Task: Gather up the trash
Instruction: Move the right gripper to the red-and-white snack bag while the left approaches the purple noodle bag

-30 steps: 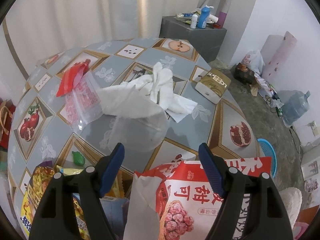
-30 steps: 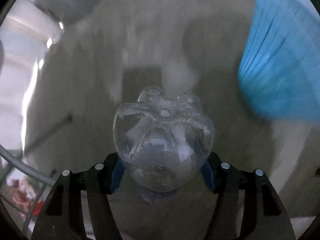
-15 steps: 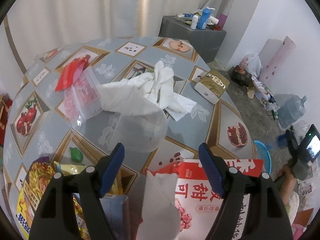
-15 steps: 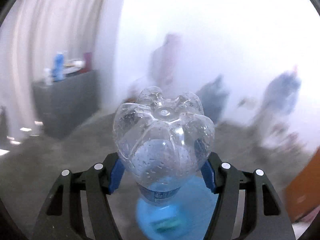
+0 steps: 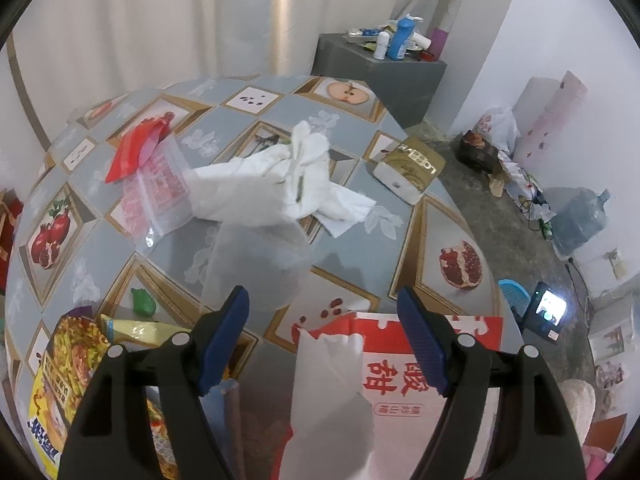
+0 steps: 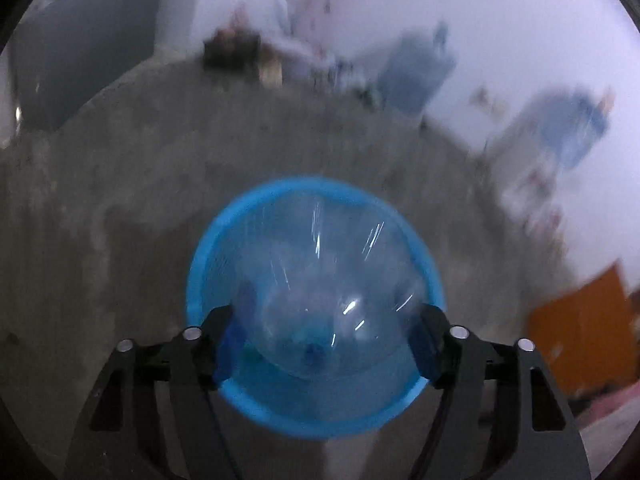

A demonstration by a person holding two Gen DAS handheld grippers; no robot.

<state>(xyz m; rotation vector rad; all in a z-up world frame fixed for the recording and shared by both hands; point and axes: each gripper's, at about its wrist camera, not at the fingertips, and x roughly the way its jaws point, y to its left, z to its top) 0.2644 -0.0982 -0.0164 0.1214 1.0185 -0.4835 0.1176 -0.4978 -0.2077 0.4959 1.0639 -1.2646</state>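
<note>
Right gripper [image 6: 322, 344] points down over a blue bin [image 6: 224, 240] on the grey floor [image 6: 120, 180]. A clear bottle [image 6: 320, 280], base toward the camera and badly smeared by motion, sits between the fingers above the bin's mouth. The jaws have just been opening; the blue pads [image 6: 420, 344] stand at the bottle's flanks, and the blur does not let contact be judged, though a sliver of gap seems to show on each side.

Left gripper [image 5: 322, 344] hangs over the table [image 5: 440, 216], fingers spread wide with nothing pinched. Below them, at the near edge, lie a red snack bag [image 5: 420, 364] with a white tissue [image 5: 324, 380] across it, and a yellow wrapper [image 5: 68, 360] to the left. Farther out: a clear plastic bag [image 5: 256, 264], a heap of crumpled tissues [image 5: 280, 176], a red-and-clear packet [image 5: 152, 172], a small green scrap [image 5: 142, 302], and a gold-topped box [image 5: 412, 168] near the table's right edge. The bin's rim [image 5: 510, 292] shows on the floor past the table, right of it.
</note>
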